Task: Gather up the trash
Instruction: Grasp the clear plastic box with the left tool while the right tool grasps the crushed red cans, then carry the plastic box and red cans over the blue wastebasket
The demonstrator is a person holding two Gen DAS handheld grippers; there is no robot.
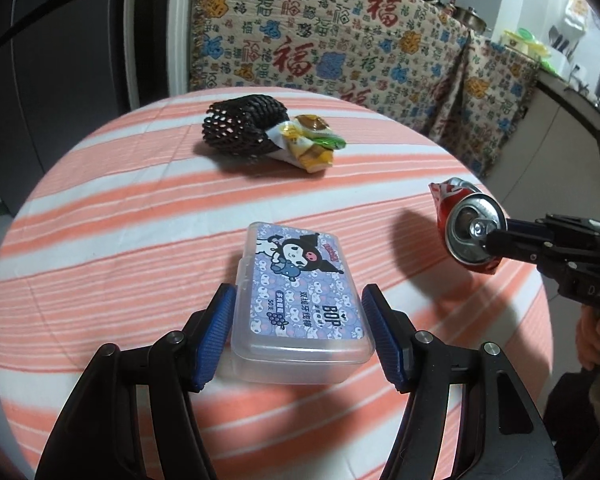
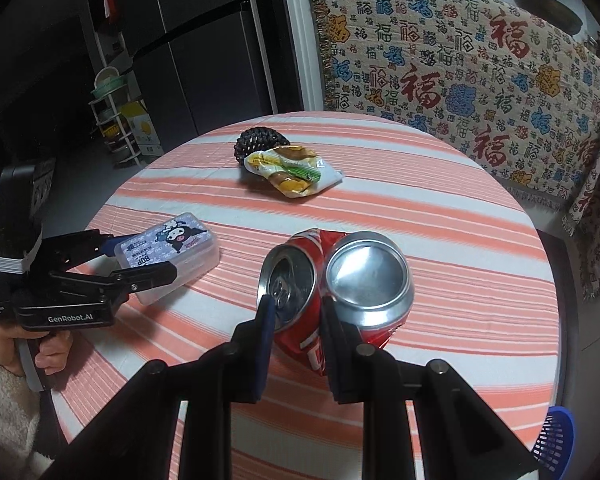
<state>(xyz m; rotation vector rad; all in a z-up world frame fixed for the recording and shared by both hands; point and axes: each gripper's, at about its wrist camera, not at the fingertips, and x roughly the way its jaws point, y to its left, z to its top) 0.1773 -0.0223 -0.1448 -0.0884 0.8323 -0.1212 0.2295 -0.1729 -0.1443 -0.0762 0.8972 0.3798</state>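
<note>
My left gripper (image 1: 300, 316) is shut on a clear plastic floss-pick box (image 1: 300, 292) with a purple cartoon label, its blue pads pressing both long sides just above the striped tablecloth (image 1: 120, 240). The right wrist view shows that gripper (image 2: 140, 258) and box (image 2: 180, 240) at the table's left. My right gripper (image 2: 298, 316) is shut on a crushed red can (image 2: 340, 276), pinching its folded middle so both metal ends face the camera. In the left wrist view the can (image 1: 460, 220) hangs over the table's right side with the right gripper (image 1: 496, 240) on it.
A black foam net (image 1: 240, 128) and a crumpled yellow-green snack wrapper (image 1: 308, 144) lie together at the table's far side. Patterned cloth (image 2: 460, 80) covers furniture behind. A blue perforated basket (image 2: 556, 436) sits low right; a dark fridge (image 2: 204, 60) and a rack (image 2: 116, 120) stand left.
</note>
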